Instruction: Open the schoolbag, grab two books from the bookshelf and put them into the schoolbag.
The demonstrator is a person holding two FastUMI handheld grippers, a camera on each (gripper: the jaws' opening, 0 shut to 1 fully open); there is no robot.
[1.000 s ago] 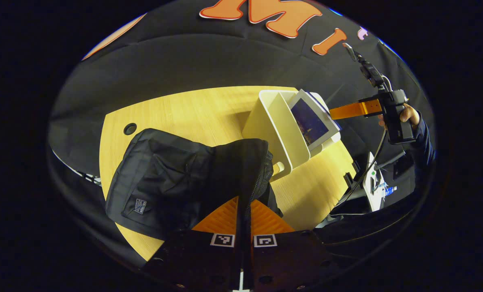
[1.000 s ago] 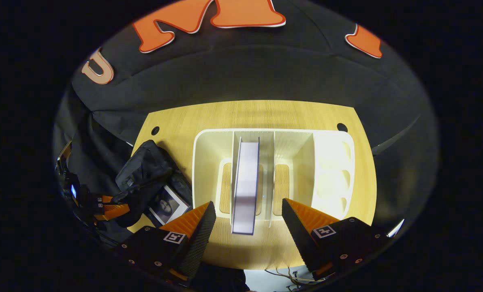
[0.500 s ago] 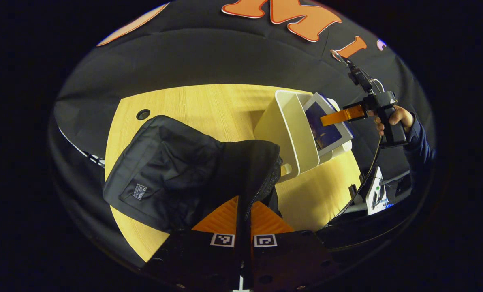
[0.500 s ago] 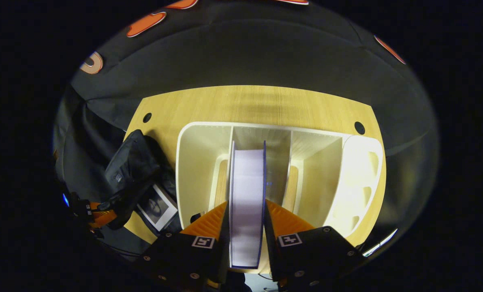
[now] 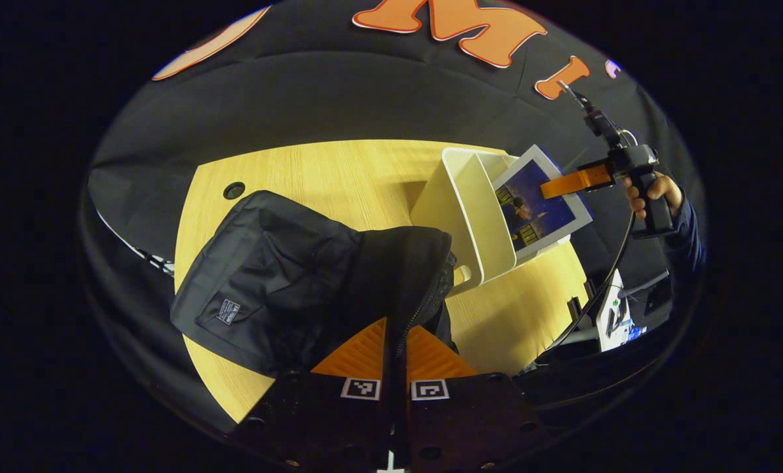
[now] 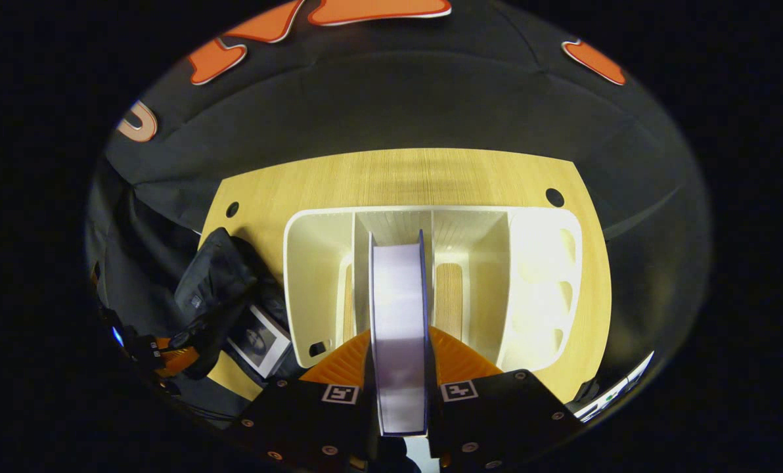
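Since half a second ago the right gripper [image 6: 398,368] has lifted the book [image 6: 399,328] partly out of the white bookshelf [image 6: 313,263]; in the left gripper view that book [image 5: 541,209] now stands tilted above the bookshelf [image 5: 464,217], its dark blue cover showing, pinched by the right gripper [image 5: 549,189] with a hand [image 5: 654,192] on the handle. Both fingers press the book's covers, page edges facing the right gripper's camera.

The left gripper [image 5: 397,358] is clamped tight on the edge of the black schoolbag [image 5: 286,282], holding its flap up by the zipper.

The wooden table [image 6: 398,180] is pale and has round cable holes near its far corners; black cloth hangs behind it.

The right gripper view shows a second book [image 6: 258,336], with a grey cover, lying in the schoolbag [image 6: 217,282] opening, and the bookshelf's dividers from above. The left gripper view shows the schoolbag's label patch and a cable trailing from the right gripper.
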